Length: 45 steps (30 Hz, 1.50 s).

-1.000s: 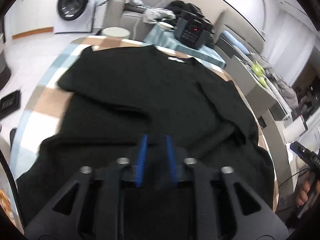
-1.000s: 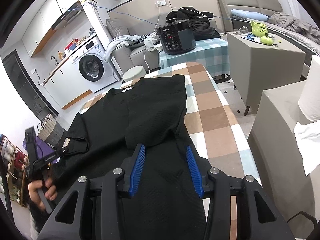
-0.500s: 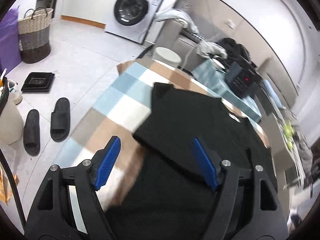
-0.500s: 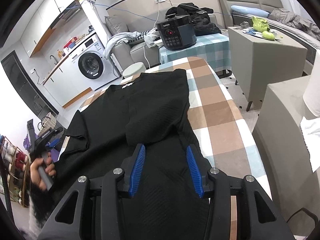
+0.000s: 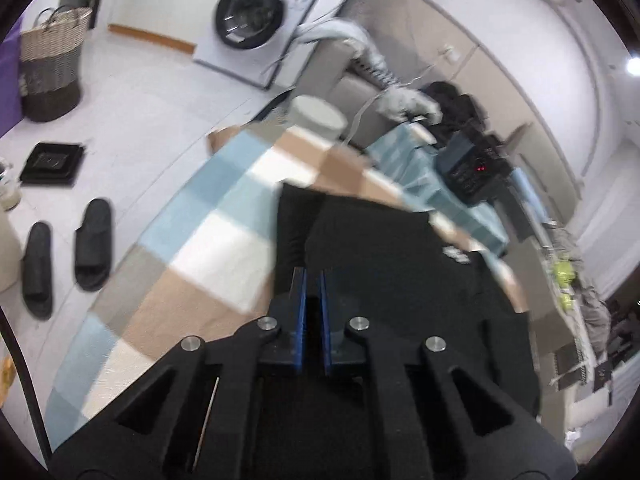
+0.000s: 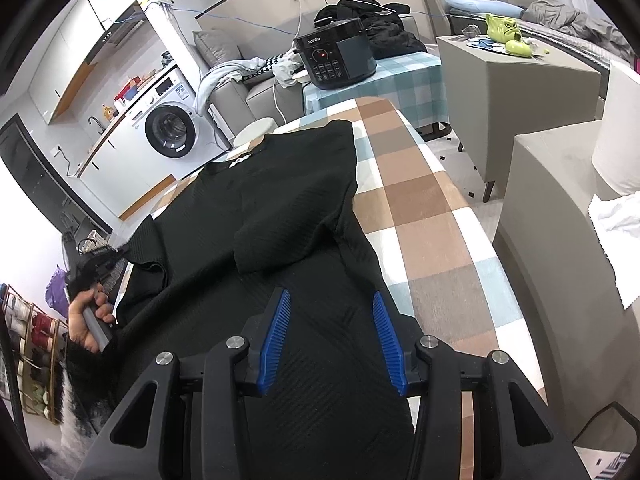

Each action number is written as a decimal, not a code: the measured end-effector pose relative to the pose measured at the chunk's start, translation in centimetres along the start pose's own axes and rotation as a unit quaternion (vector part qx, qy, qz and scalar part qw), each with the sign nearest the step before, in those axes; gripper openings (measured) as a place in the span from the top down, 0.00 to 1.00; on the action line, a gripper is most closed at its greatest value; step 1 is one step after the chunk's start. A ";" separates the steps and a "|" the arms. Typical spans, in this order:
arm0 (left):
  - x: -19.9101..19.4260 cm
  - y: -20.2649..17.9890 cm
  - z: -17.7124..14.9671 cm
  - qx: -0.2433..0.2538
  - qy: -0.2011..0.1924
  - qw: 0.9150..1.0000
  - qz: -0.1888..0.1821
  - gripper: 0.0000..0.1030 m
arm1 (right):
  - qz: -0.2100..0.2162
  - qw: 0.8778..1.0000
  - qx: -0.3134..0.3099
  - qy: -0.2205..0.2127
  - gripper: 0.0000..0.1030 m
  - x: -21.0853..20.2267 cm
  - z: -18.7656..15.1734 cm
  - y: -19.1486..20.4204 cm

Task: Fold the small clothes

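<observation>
A black short-sleeved shirt (image 6: 280,184) lies flat on the checked table (image 6: 420,216), collar at the far end. Its right sleeve is folded in over the body. In the left wrist view my left gripper (image 5: 313,276) sits at the shirt's (image 5: 400,264) left sleeve edge, blue pads closed together with black cloth between them. The right wrist view shows that left gripper (image 6: 100,258), held by a hand (image 6: 86,316), at the same sleeve. My right gripper (image 6: 332,300) hovers open over the shirt's lower half, and nothing is pinched between its pads.
A black pressure cooker (image 6: 334,60) stands on a small teal-checked table beyond the far end. Grey cabinets (image 6: 516,80) flank the right side. On the floor at left are black slippers (image 5: 64,256), a woven basket (image 5: 50,60), a white stool (image 5: 318,114) and a washing machine (image 5: 256,20).
My left gripper left the middle of the shirt and swung to its left side. It opened wide, then closed at the sleeve edge. The right gripper stayed put and open.
</observation>
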<state>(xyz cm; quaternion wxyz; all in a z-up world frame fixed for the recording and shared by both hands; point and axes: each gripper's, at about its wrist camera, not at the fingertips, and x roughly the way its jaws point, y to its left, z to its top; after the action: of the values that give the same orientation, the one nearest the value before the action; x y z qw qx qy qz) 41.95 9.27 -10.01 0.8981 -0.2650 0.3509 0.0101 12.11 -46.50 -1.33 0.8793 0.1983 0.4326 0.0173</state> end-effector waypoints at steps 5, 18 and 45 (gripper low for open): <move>-0.4 -5.1 0.4 0.028 -0.004 0.996 -0.080 0.95 | -0.003 1.000 -0.001 -0.001 0.57 -0.1 0.0 0.2; -2.6 -6.3 -0.5 0.036 -0.012 0.999 -0.040 0.24 | -0.013 1.000 0.000 0.000 0.57 -0.6 -0.4 0.0; -23.0 2.4 -14.1 0.145 -0.011 0.986 0.084 0.01 | 0.019 0.999 -0.010 0.038 0.09 -1.1 -5.6 -2.4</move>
<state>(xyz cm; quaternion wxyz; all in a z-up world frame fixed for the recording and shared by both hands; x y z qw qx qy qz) 15.30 8.44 -5.13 0.9268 -0.1014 0.3595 0.0378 6.80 -47.06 -4.40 0.8636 0.1967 0.4621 0.0458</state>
